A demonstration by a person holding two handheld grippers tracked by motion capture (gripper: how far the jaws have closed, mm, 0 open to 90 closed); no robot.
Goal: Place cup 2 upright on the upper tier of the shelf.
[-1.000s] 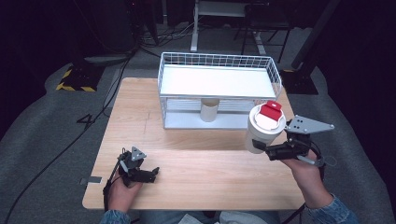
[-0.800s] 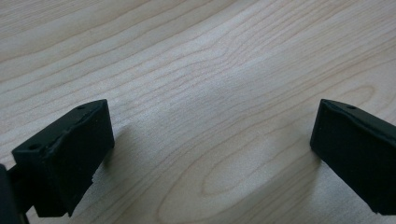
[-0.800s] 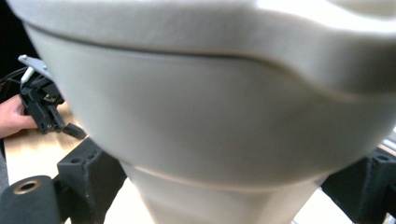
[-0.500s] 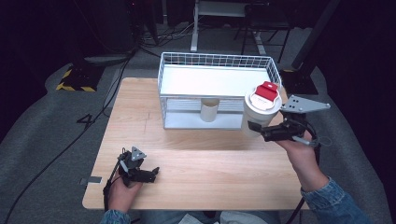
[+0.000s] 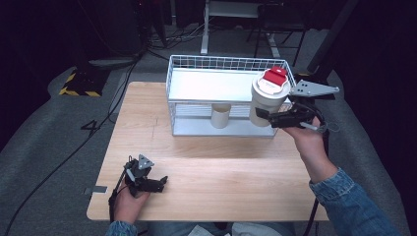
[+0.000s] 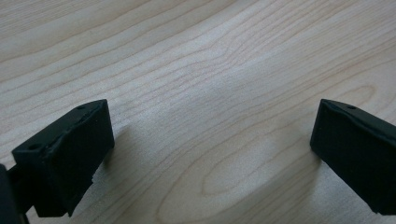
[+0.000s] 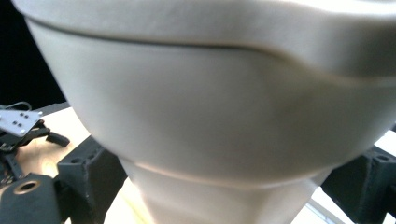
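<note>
You lifted the lidded cup (image 5: 268, 101), clamped in your right gripper (image 5: 265, 115), up to the wire rack (image 5: 196, 63), nearly shelving it, while your left gripper (image 5: 160, 183) rested, jaws apart.

Cream cup (image 5: 266, 101), red-tabbed lid, upright, held aloft beside wire basket (image 5: 196, 66), seemingly untouching.
</note>
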